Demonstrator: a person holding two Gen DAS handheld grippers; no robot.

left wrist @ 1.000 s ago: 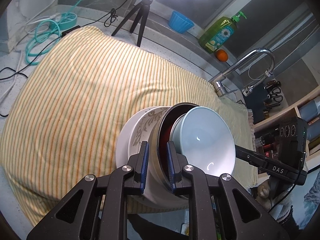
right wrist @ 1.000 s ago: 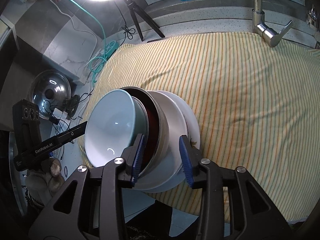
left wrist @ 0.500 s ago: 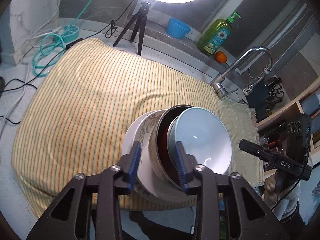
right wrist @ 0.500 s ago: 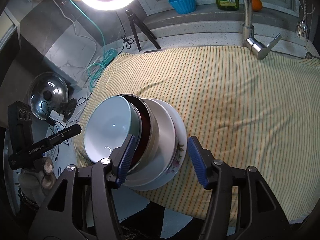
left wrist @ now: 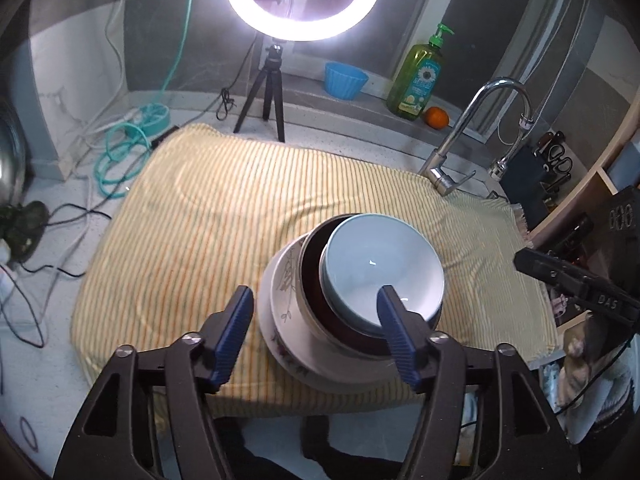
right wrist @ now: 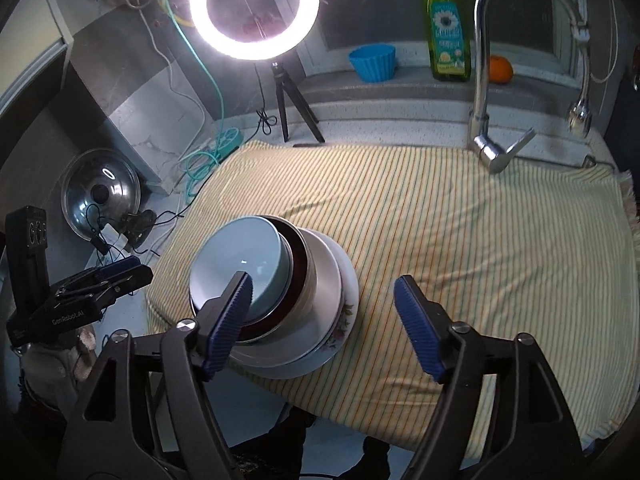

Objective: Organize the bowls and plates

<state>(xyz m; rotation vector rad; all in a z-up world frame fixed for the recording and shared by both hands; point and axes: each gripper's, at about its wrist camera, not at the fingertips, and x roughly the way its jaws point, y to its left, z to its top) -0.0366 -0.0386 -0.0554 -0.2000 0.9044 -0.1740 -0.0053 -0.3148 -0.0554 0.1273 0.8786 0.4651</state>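
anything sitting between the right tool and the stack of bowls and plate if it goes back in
Nothing visible does. The right tool is open, its jaws having just been opening, and the stack sits alone on the striped cloth right below its left finger. The other tool is off to the stack's far side, apart from it.

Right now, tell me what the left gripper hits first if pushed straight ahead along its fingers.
Likely the stacked dishes: the left gripper frames the floral plate's rim and the dark bowl above it. Depth is unclear.
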